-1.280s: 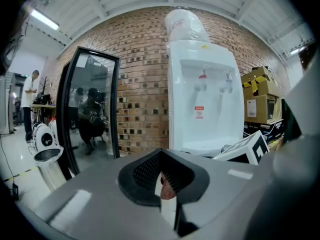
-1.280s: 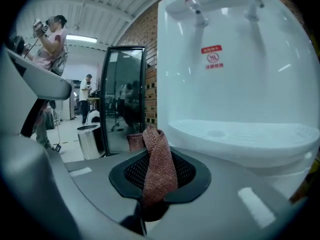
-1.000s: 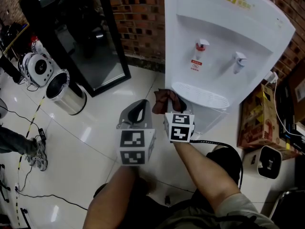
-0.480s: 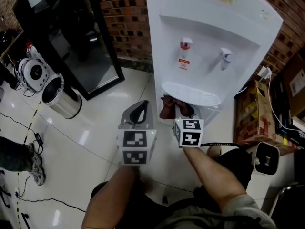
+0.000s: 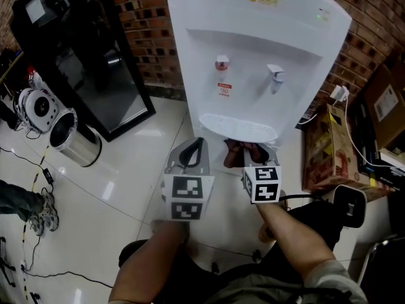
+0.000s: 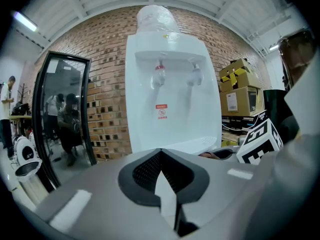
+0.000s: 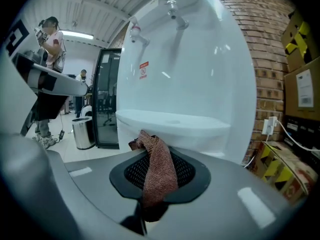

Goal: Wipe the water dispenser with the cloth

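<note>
The right tool (image 5: 248,160) was clamped on the reddish-brown woven cloth (image 7: 159,170); its bunched end sat just beside the drip tray (image 5: 237,126) of the tall white plastic water dispenser (image 5: 253,68); the left tool (image 5: 192,156) was closed, empty.

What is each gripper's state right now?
Left gripper: closed, holding nothing.
Right gripper: closed on the cloth.

Plenty of pale tiled floor (image 5: 136,170) lies open left of the tall white plastic water dispenser (image 5: 253,49). Its jutting drip ledge (image 5: 237,126) blocks straight ahead, and a brown cardboard box (image 5: 321,154) crowds the right side.
</note>
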Available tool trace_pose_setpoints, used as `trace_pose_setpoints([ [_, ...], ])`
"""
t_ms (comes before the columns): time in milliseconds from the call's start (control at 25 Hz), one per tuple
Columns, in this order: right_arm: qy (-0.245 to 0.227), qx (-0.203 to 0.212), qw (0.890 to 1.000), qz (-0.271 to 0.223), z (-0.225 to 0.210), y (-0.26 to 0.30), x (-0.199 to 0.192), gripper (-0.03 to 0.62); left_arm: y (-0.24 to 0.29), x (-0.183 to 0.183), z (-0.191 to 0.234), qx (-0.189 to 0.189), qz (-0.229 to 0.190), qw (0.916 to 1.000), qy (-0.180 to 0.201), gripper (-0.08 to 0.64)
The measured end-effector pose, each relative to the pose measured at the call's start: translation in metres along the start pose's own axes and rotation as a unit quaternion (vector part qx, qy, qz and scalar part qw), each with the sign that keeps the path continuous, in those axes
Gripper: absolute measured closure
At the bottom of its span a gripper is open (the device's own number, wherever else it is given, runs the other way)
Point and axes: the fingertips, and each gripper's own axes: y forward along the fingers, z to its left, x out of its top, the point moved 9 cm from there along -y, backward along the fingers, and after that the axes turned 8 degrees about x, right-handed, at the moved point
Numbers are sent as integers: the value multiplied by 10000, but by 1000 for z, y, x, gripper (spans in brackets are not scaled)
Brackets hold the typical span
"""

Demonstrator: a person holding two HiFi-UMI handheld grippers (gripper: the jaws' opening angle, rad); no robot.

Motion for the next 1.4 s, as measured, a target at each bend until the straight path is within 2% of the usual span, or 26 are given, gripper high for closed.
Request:
trace_pose_setpoints([
  [360,-90,-308,9995,1,-39,-38,-5,515,9,-2,-39,-297,46,9995,117,560],
  [600,234,-754,9968,-128,-73,-62,-10,514,13,-5,-57,-475,150,9986,201,560],
  [880,310,-900,9954,-108,-84,-68,-18,514,8,-7,-75,-558,136,9981,217,560],
  [1120,558,-624,9963,-213,-68,-67,-16,514,2,-12,-62,-346,165,9991,207,560],
  [1400,416,378,9982,-231,17,-23,-3,512,-14,-20,-13,232,232,9995,-24,560],
])
